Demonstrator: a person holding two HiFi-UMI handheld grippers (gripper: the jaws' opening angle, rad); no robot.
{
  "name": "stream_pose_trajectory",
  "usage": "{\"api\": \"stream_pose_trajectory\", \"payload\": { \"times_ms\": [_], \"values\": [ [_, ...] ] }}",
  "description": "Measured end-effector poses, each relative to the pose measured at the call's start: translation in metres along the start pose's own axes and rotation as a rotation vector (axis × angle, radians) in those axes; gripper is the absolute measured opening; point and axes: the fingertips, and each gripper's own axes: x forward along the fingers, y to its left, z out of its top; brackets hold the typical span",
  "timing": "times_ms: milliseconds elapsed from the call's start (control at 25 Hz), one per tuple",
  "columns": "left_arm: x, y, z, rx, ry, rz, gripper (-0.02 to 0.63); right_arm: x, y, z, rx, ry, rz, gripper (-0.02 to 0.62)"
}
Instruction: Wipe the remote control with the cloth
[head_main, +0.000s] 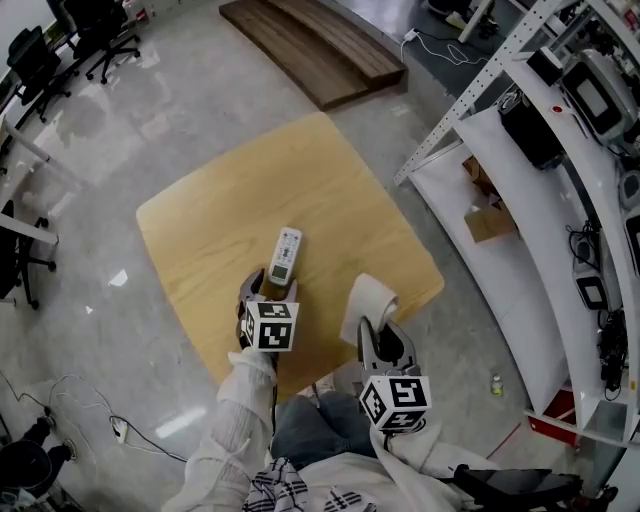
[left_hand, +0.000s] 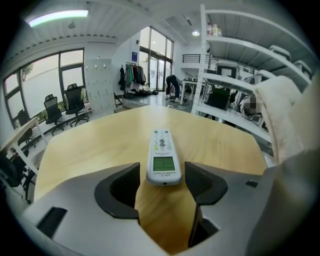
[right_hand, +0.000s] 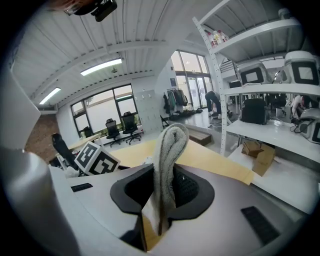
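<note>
Left gripper (head_main: 268, 290) fingers wide apart, straddling near end of remote (head_main: 286, 254) lying flat on bench (head_main: 215, 215), not pinching it. Right gripper (head_main: 378, 335) fingers clamped on upright cloth (head_main: 368, 300).

Left tool (head_main: 262, 292) angles downward, jaws spread apart; right tool (head_main: 378, 335) beside it pinches the cloth (head_main: 368, 300).

- White remote control (left_hand: 163, 156), green display facing up, lies flat on the wooden tabletop (left_hand: 90, 145), its near end between the left tool's (left_hand: 162, 186) parted jaws.
- Pale folded cloth (right_hand: 168, 160) stands upright, pinched by the right tool (right_hand: 161, 200).
</note>
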Motion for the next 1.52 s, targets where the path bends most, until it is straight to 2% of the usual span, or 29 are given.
{"api": "stream_pose_trajectory", "payload": {
  "times_ms": [320,600,920,1120,1240,1360,1520],
  "values": [
    [0.009,-0.003,-0.006,-0.005,0.066,-0.025,0.273,0.006,-0.002,-0.002,0.005,0.007,0.003,0.09],
    [0.01,-0.001,-0.006,-0.005,0.063,-0.036,0.272,0.011,-0.004,-0.005,0.007,0.017,0.003,0.091],
    [0.009,-0.004,-0.004,0.018,0.065,-0.048,0.238,0.016,-0.003,-0.005,0.006,0.029,0.027,0.089],
    [0.006,-0.005,-0.009,0.047,0.072,-0.062,0.238,0.041,0.019,-0.007,0.024,0.098,0.182,0.09],
    [0.004,-0.008,-0.01,0.054,0.079,-0.071,0.237,0.063,0.038,0.002,-0.001,0.121,0.282,0.089],
    [-0.002,-0.012,-0.016,0.089,0.098,-0.111,0.237,0.082,0.06,0.013,-0.027,0.153,0.388,0.09],
    [-0.015,-0.024,-0.028,0.18,0.113,-0.199,0.236,0.097,0.077,0.01,-0.029,0.267,0.503,0.089]
  ]
}}
